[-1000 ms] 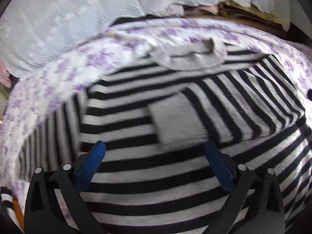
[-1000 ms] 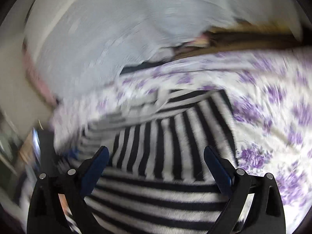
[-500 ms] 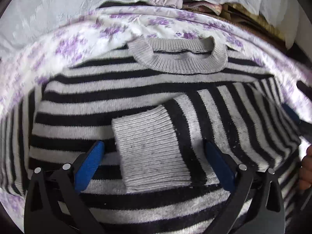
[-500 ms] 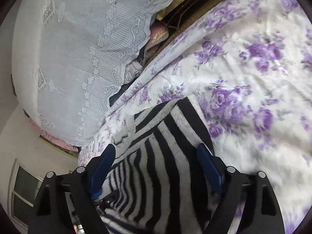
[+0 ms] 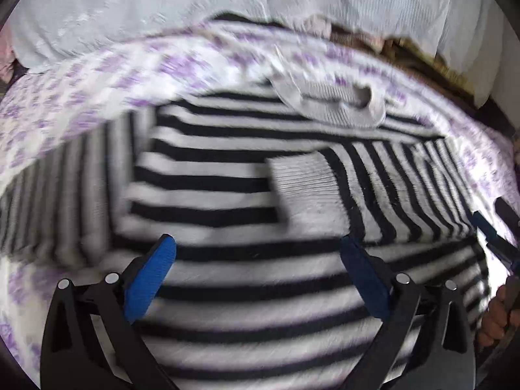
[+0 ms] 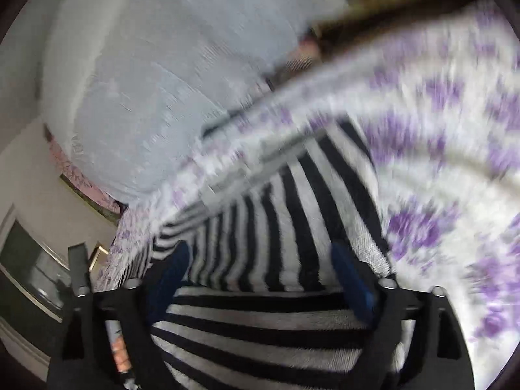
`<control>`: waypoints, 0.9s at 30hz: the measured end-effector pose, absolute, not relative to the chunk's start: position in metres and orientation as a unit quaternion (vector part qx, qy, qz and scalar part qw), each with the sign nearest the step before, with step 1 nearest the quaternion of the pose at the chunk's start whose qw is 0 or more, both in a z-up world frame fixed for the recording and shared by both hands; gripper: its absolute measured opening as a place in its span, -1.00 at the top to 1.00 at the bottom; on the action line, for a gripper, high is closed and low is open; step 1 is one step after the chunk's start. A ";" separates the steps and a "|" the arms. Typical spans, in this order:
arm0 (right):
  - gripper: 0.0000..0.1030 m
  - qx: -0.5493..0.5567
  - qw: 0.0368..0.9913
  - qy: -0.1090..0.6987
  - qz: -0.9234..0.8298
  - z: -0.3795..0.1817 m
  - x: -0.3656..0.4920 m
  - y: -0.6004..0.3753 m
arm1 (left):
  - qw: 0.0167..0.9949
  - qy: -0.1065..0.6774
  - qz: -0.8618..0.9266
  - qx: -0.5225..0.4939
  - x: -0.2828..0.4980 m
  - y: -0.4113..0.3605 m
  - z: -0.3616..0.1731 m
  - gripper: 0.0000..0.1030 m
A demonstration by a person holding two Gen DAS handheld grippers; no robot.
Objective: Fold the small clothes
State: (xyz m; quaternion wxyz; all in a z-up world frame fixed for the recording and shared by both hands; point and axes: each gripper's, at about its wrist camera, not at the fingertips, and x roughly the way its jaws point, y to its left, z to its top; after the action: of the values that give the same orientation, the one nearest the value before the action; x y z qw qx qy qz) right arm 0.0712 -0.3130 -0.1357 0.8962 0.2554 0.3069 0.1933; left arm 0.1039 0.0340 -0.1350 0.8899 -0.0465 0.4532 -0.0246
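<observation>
A black-and-white striped sweater (image 5: 227, 195) lies flat on a purple-flowered bedspread (image 5: 97, 74), its grey collar (image 5: 338, 110) at the far side. One sleeve is folded across the body, with its grey cuff (image 5: 305, 188) near the middle. My left gripper (image 5: 256, 260) hovers open over the sweater's near part with nothing between its pads. My right gripper (image 6: 260, 260) is over the sweater's (image 6: 292, 227) right side; its jaws are opening, with striped fabric below them but not pinched. The right gripper's finger (image 5: 497, 237) also shows at the left wrist view's right edge.
A white lace cloth (image 5: 195, 6) hangs behind the bed, with brown and pink bedding (image 5: 406, 52) bunched beneath it. A hand (image 5: 500, 312) holds the right gripper's handle. In the right wrist view a wall and dark furniture (image 6: 29, 260) are at the left.
Both views are blurred from motion. The left gripper has drawn back and leftward, so cuff and collar now sit farther off and to the right. The right gripper has dropped lower over the sweater's right side.
</observation>
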 end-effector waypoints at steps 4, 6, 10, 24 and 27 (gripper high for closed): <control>-0.87 0.259 0.910 0.269 0.181 -0.130 0.052 -0.329 | 0.890 0.447 0.017 -0.087 0.068 0.101 -0.124 -0.91; -0.87 0.296 0.900 0.271 0.172 -0.138 0.052 -0.342 | 0.882 0.448 0.045 -0.140 0.051 0.145 -0.123 -0.91; -0.87 0.381 0.867 0.277 0.163 -0.159 0.061 -0.368 | 0.858 0.431 0.072 -0.271 0.021 0.218 -0.137 -0.91; -0.87 0.404 0.861 0.271 0.151 -0.174 0.068 -0.375 | 0.812 0.339 0.079 -0.469 0.060 0.316 -0.165 -0.43; -0.87 0.391 0.865 0.276 0.147 -0.172 0.070 -0.369 | 0.806 0.342 0.095 -0.473 0.058 0.327 -0.173 0.24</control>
State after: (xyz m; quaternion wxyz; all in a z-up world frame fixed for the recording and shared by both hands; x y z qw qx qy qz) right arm 0.0702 -0.3688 -0.1722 0.8655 0.3912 0.2759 0.1475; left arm 0.0580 0.3269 -0.1734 0.8065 -0.4731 0.3415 0.0953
